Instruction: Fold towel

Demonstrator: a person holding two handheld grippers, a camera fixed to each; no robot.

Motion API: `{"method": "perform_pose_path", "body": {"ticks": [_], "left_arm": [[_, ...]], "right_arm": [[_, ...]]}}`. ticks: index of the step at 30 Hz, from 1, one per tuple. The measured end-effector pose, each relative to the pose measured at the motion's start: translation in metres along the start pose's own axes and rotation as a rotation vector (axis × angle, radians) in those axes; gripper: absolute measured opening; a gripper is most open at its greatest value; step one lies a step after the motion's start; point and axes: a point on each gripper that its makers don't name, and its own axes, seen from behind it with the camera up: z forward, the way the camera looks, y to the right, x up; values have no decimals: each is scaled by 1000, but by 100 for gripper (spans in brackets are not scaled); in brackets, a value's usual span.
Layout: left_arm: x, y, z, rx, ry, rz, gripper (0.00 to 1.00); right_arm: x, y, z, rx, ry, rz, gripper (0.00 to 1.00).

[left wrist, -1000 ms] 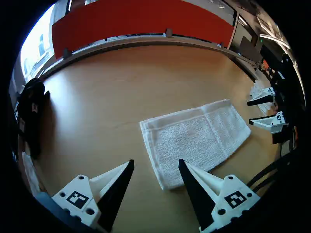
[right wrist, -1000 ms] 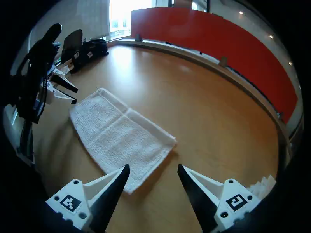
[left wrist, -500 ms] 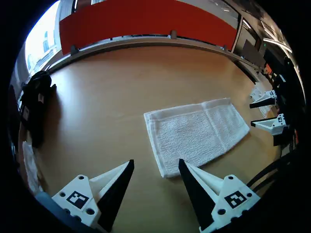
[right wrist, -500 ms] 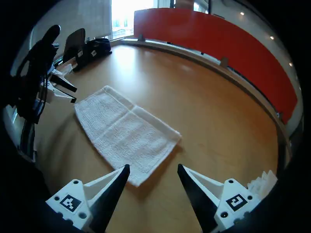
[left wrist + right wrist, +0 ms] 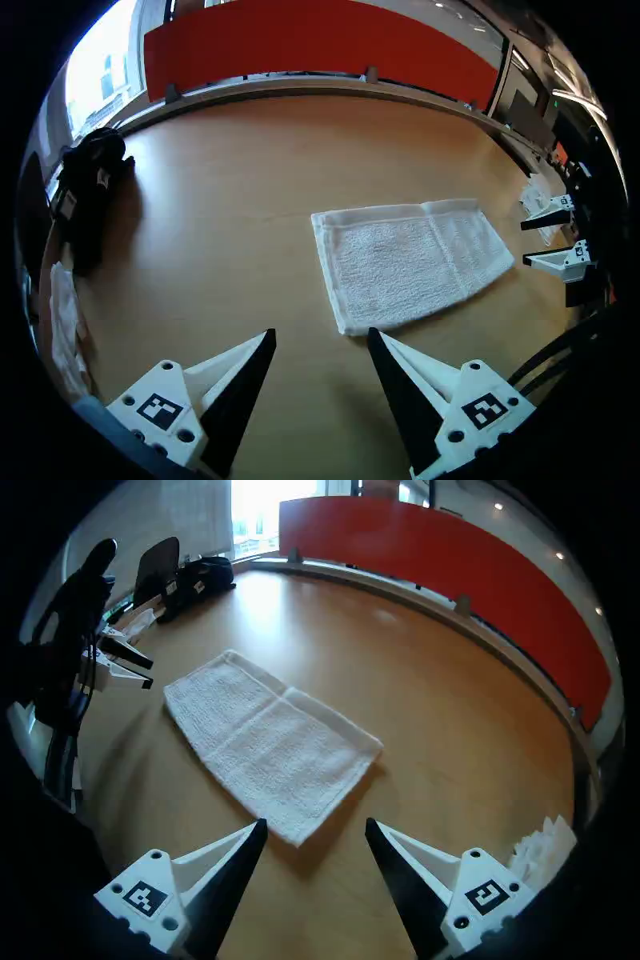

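A white towel (image 5: pixel 412 260) lies folded flat on the wooden table (image 5: pixel 240 200), with a fold line across it. In the left gripper view my left gripper (image 5: pixel 320 340) is open, just short of the towel's near corner, touching nothing. The right gripper (image 5: pixel 556 236) appears open at the towel's far right end. In the right gripper view the towel (image 5: pixel 268 740) lies ahead of my open right gripper (image 5: pixel 314 830), whose fingers are empty. The left gripper (image 5: pixel 128 660) is seen open at the towel's far left end.
A red partition (image 5: pixel 320 44) runs along the table's far edge. A black bag (image 5: pixel 88 192) sits at the left of the table, with white cloth (image 5: pixel 64 320) near it. More white cloth (image 5: pixel 544 852) lies at the right in the right gripper view.
Both grippers have drawn back from the towel, which now lies farther from the fingertips in both views. The towel itself stays flat on the table.
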Motion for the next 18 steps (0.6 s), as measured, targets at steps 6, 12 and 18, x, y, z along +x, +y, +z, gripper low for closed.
{"method": "perform_pose_path", "body": {"ticks": [6, 12, 18], "left_arm": [[-7, -3, -6, 15, 10, -13, 84], [-10, -6, -14, 26, 37, -30, 84], [-12, -12, -21, 43, 65, -46, 84]], "right_arm": [[-1, -2, 2, 12, 1, -11, 95], [2, -7, 3, 35, 9, -28, 95], [3, -7, 5, 47, 5, -42, 95]]}}
